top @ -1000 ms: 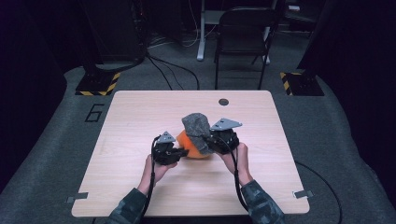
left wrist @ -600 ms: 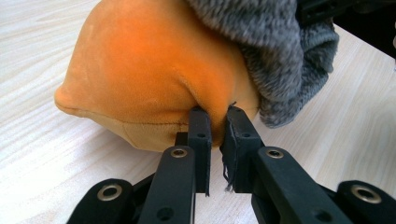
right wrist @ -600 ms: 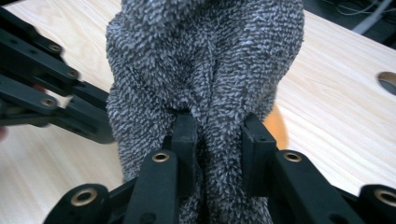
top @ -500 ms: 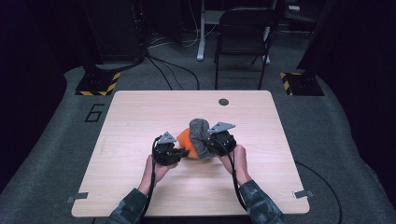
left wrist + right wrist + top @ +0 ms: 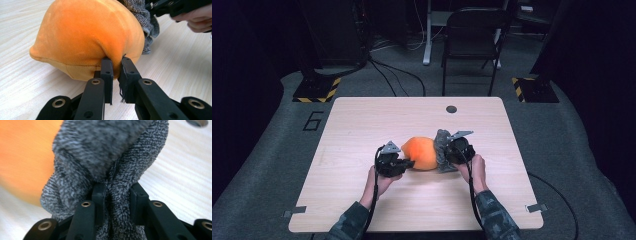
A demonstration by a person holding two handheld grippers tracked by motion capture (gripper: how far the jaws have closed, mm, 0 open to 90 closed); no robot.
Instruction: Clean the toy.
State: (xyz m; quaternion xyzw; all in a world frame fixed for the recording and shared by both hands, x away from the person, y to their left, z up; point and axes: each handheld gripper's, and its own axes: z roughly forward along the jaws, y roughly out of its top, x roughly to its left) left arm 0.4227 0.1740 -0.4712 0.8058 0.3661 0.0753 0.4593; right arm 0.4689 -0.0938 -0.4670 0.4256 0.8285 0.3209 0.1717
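Note:
An orange plush ball (image 5: 422, 152) lies on the wooden table (image 5: 362, 120), near the middle. A grey knitted cloth (image 5: 442, 150) hangs against its right side. My left gripper (image 5: 404, 164) is shut on a fold of the orange plush (image 5: 87, 37) at its left lower edge; the jaws pinch the fabric (image 5: 116, 63). My right gripper (image 5: 446, 154) is shut on the grey cloth (image 5: 110, 160), which bunches between the jaws and hides what lies behind. In the left gripper view, the right gripper (image 5: 155, 7) and its hand show at the top right, with the grey cloth (image 5: 143, 15) there too.
A small round dark hole (image 5: 451, 109) sits near the table's far edge. A black chair (image 5: 472, 35) stands on the floor behind the table. Bare table surface lies to the left and front of the ball.
The right gripper has come down and to the right with the grey cloth, drawing it off the top of the orange ball to its right side. The left gripper has kept still.

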